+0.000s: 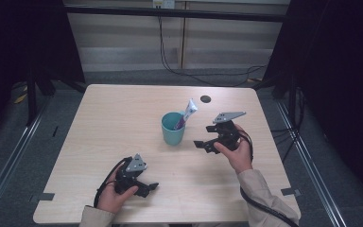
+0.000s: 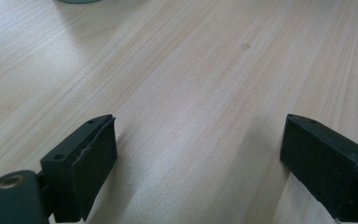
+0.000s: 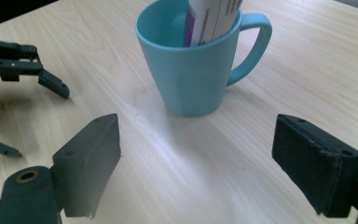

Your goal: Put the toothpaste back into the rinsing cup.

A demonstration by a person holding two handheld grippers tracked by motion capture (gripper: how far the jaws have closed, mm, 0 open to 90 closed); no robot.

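1. The teal mug (image 1: 173,128) stands upright at the middle of the surface (image 1: 123,118) — a toothpaste tube (image 1: 187,113) leans in it.
2. The right tool (image 1: 203,145) is held spread wide, just right of the mug, empty.
3. The left tool (image 1: 149,188) rests near, jaws apart, holding nothing.
4. The approach is best kept level — jaws centred before closing, so the mug is not tipped.

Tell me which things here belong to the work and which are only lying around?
Belong to the work:
teal mug
toothpaste tube standing in it
right gripper, open, facing the mug
left gripper, open

Only around:
black round mark on the table
cables behind it
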